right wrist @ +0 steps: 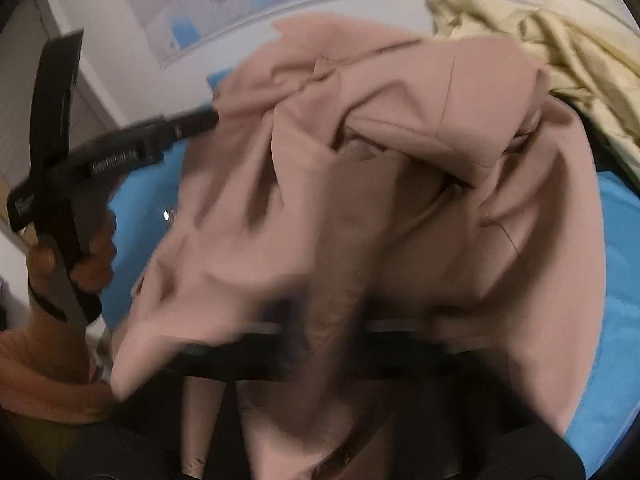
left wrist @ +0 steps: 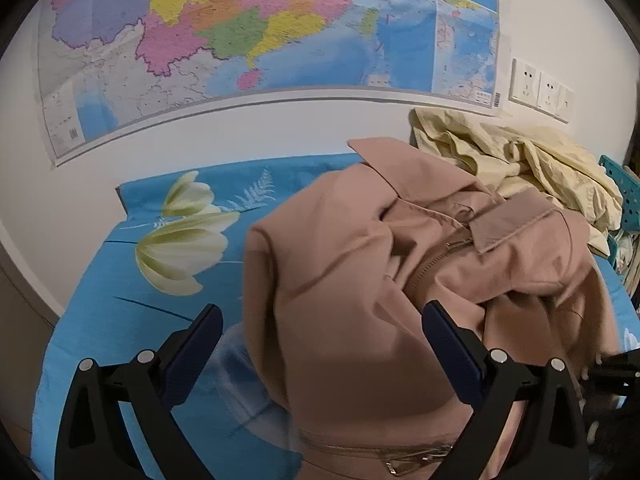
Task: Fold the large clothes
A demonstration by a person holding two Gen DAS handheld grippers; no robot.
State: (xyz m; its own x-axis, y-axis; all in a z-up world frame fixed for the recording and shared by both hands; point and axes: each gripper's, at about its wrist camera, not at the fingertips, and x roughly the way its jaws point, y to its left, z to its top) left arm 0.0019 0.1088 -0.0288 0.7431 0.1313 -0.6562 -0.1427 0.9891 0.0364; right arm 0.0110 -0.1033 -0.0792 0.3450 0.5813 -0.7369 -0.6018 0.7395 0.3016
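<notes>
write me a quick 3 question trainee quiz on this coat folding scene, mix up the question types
1. True or false: the left claw is shut on the pink coat.
2. Which garment lies behind the pink coat, nearer the wall? A) cream jacket B) black trousers C) red scarf
3. Fill in: the clothes lie on a blue bedsheet printed with pale ____.

Key: 1 false, its fingers stand wide apart around the coat. 2 A. 3 flowers.
</notes>
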